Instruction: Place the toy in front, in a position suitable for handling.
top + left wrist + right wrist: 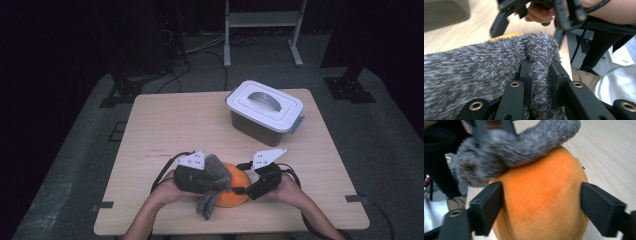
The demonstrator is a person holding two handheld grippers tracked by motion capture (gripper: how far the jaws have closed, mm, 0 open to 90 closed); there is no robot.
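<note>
A round orange plush ball [238,181] rests near the table's front edge, with a grey fuzzy cloth [214,171] draped over its left side. My left gripper [221,183] is shut on a fold of that cloth [474,65], which is pinched tightly between its black jaws [541,72]. A sliver of the orange ball [504,36] peeks out beyond the cloth. From the right, my right gripper [243,190] holds the ball: its jaws [541,202] stand wide, with a pad against each side of the orange ball [541,177]. The cloth [511,147] lies over the ball's top.
A white-lidded plastic box [265,107] with a grey handle stands at the back right of the wooden table [170,120]. Beyond the table are cables and a metal stand on grey floor. The person's forearms enter from the bottom edge.
</note>
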